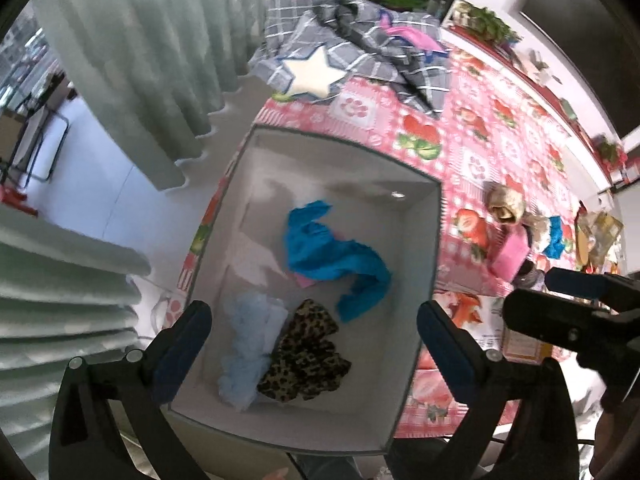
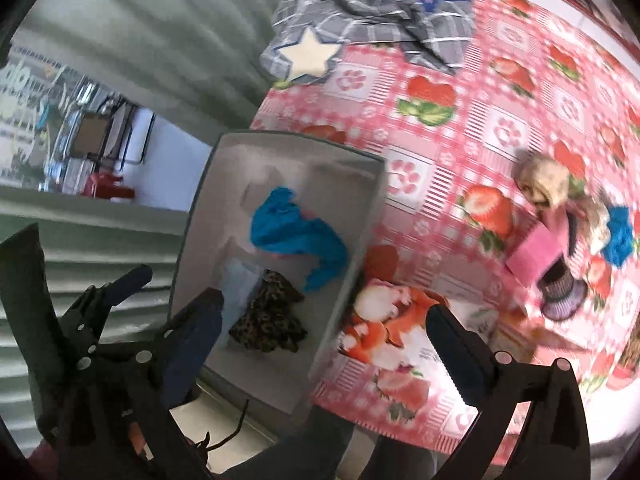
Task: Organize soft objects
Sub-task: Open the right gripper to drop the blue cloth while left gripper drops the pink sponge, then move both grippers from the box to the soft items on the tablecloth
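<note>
A grey open box stands at the table's left edge. In it lie a bright blue cloth, a leopard-print cloth and a pale blue fluffy piece. My left gripper hangs open and empty above the box. The box and its cloths also show in the right wrist view. My right gripper is open and empty over the box's right wall. Further soft items lie in a pile at the right: a beige plush, a pink piece, a blue piece and a striped sock.
The round table has a pink strawberry-print cloth. A grey checked blanket with a white star lies at the far side. An orange-and-white package lies next to the box. Pale green curtains hang to the left.
</note>
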`<control>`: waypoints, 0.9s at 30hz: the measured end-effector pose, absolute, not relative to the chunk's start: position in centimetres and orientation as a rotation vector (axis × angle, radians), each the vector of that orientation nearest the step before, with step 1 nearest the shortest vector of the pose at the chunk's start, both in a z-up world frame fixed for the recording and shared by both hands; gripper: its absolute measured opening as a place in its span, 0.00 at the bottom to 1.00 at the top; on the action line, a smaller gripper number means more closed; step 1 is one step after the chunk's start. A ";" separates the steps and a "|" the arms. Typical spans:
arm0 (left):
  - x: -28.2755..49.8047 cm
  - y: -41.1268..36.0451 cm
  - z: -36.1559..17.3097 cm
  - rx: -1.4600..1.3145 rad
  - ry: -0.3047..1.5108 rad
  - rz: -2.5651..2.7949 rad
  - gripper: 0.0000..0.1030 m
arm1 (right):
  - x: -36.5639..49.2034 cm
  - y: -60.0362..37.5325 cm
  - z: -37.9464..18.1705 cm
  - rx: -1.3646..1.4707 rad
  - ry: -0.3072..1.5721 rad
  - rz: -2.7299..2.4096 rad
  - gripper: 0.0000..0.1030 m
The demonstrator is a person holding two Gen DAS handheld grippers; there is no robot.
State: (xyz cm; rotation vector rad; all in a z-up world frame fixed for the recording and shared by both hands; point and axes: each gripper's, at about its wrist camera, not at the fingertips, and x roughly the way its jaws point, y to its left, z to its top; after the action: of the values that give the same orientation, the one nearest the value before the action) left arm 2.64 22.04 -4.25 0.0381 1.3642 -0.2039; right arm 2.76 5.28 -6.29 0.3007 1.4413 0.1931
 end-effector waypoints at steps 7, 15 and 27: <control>3.4 16.1 -2.0 0.102 1.336 -0.352 1.00 | 0.2 -1.8 -2.5 0.447 1.352 0.088 1.00; 4.0 6.8 -2.6 0.266 1.355 -0.497 1.00 | -3.9 -13.6 -1.6 0.668 1.293 -0.108 1.00; 5.7 -1.9 -8.3 0.414 1.483 -0.536 1.00 | -5.8 -23.6 -12.5 0.748 1.437 -0.280 1.00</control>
State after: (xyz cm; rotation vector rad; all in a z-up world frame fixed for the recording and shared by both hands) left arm 5.73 -1.92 -8.33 0.4143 1.4826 -0.5360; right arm -5.75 -23.57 -12.52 0.7477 1.4366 -0.2803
